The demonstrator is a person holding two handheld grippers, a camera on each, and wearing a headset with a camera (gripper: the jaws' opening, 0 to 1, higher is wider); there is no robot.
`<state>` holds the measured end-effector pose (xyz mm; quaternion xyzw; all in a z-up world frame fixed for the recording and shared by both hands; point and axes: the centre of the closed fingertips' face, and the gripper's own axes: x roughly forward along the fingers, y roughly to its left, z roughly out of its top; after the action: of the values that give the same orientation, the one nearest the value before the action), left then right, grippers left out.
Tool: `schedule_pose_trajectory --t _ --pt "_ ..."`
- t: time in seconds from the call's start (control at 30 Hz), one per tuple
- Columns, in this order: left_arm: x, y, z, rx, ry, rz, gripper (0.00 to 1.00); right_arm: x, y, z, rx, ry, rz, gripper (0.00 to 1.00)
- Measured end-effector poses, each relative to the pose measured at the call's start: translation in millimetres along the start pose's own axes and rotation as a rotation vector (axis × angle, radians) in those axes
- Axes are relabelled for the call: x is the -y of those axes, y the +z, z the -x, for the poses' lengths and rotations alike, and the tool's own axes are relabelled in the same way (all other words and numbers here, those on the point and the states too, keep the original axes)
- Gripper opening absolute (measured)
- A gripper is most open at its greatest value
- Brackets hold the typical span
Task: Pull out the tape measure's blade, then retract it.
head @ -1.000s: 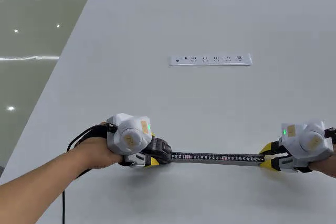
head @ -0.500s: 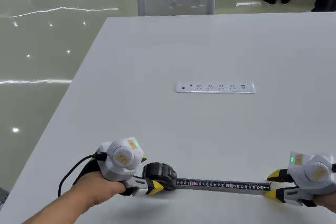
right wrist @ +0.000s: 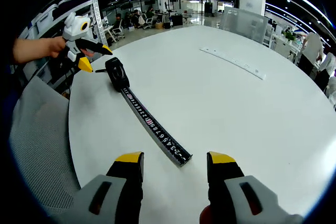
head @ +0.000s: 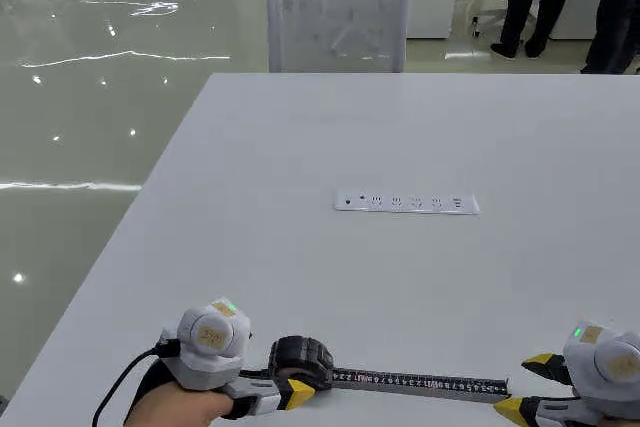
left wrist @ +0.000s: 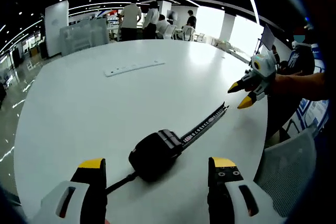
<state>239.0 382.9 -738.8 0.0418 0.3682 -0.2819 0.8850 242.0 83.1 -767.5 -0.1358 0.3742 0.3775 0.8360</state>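
Tape measure: black rounded case, resting on the white tabletop just ahead of the left gripper, in line with the gap between its spread jaws, not clamped. A thin black strap trails from the case back toward that gripper. Blade: pulled out, lying flat and straight, dark with pale numerals. Its free tip sits just ahead of the right gripper, jaws apart, no contact.
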Motion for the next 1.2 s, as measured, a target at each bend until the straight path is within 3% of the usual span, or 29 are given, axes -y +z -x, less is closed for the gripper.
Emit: schedule_pose_trajectory --t 0.27,0.5,0.7,0.87,1.2 --pt "0.8 -4.0 18.9 0.024 0.061 0.043 0.83 -17.7 12.7 19.1 0.076 -0.029 -0.134 0.54" --pt "3.3 -4.9 36.8 0.035 0.107 0.091 0.92 -38.5 12.4 33.3 0.088 -0.041 -0.196 0.66" --pt "12.3 -10.0 47.8 0.037 0.111 0.104 0.95 -53.8 18.0 51.2 0.121 -0.047 -0.239 0.69" --pt "18.4 -13.5 59.3 0.043 0.126 0.16 0.99 -66.1 24.5 66.1 0.135 -0.051 -0.248 0.77" --pt "38.7 -19.2 89.3 0.049 0.132 0.175 1.0 -84.5 31.2 90.6 0.154 -0.065 -0.267 0.9"
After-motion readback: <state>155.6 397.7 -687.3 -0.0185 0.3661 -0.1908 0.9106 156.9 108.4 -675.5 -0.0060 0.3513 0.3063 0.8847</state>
